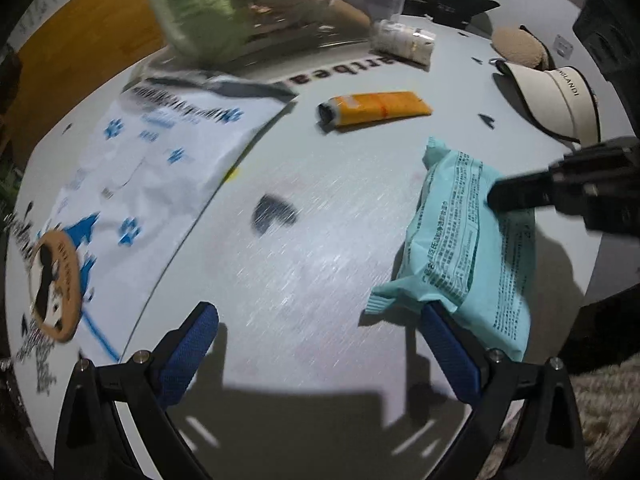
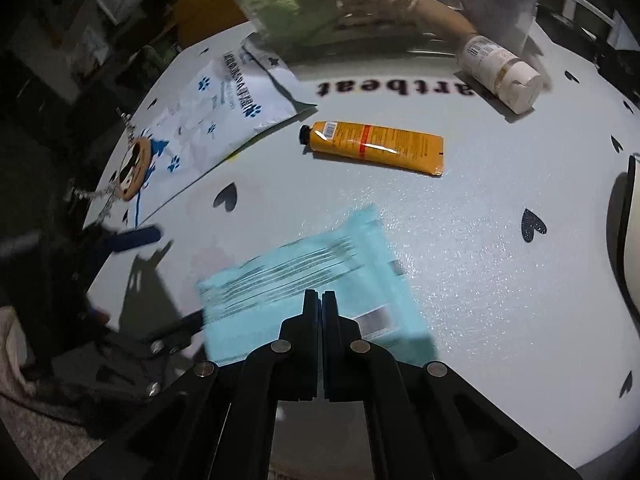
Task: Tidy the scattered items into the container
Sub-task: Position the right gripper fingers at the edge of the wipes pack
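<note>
The right gripper (image 2: 321, 300) points steeply down at the table, its two black jaws pressed flat together with no gap showing. They sit over the near part of the teal packet (image 2: 312, 280), which looks pinched at that spot, though blur keeps the contact from being certain. In the left wrist view the same tool comes in from the right edge with its dark tip on the packet's upper side.

The left gripper (image 1: 316, 344) also tilts downward, its blue-padded jaws spread wide over bare white table (image 1: 304, 240). Nothing lies between them; the right-hand pad just touches or overlaps the packet's lower corner, I cannot tell which.

Farther off lies an orange tube (image 2: 376, 146), black cap to the left, apart from everything. To its left is a white pouch with blue paw prints (image 1: 160, 152), smeared by motion. Beyond the tube, a white bottle (image 2: 502, 76) lies on its side against the clear container (image 1: 280, 4), whose contents read only as green and tan shapes. A cream visor (image 1: 556, 100) is cut off at the right edge
</note>
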A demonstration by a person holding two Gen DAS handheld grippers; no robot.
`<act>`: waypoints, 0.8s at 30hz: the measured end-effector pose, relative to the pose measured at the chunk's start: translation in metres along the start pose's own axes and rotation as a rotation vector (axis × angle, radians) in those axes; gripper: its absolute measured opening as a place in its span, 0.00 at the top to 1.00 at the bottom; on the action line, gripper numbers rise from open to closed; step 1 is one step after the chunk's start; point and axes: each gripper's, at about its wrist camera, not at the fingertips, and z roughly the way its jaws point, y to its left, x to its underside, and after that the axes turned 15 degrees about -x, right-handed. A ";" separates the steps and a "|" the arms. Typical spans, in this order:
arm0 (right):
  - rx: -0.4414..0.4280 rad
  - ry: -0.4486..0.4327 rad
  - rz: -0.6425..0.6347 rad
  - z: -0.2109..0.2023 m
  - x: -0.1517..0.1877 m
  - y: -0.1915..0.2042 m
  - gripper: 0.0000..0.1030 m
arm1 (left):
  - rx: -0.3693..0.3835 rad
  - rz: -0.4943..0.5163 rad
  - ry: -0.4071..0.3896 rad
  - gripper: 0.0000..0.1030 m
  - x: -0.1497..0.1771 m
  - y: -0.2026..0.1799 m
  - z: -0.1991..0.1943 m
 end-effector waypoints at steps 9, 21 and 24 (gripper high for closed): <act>0.030 -0.029 0.085 -0.015 0.014 -0.021 1.00 | 0.048 0.000 -0.037 0.02 -0.053 -0.036 0.020; -0.034 -0.063 0.136 -0.018 0.015 -0.036 1.00 | 0.115 -0.066 -0.056 0.02 -0.040 -0.024 -0.007; -0.049 -0.055 0.131 -0.017 0.014 -0.038 1.00 | 0.114 -0.047 -0.054 0.02 -0.042 -0.036 -0.007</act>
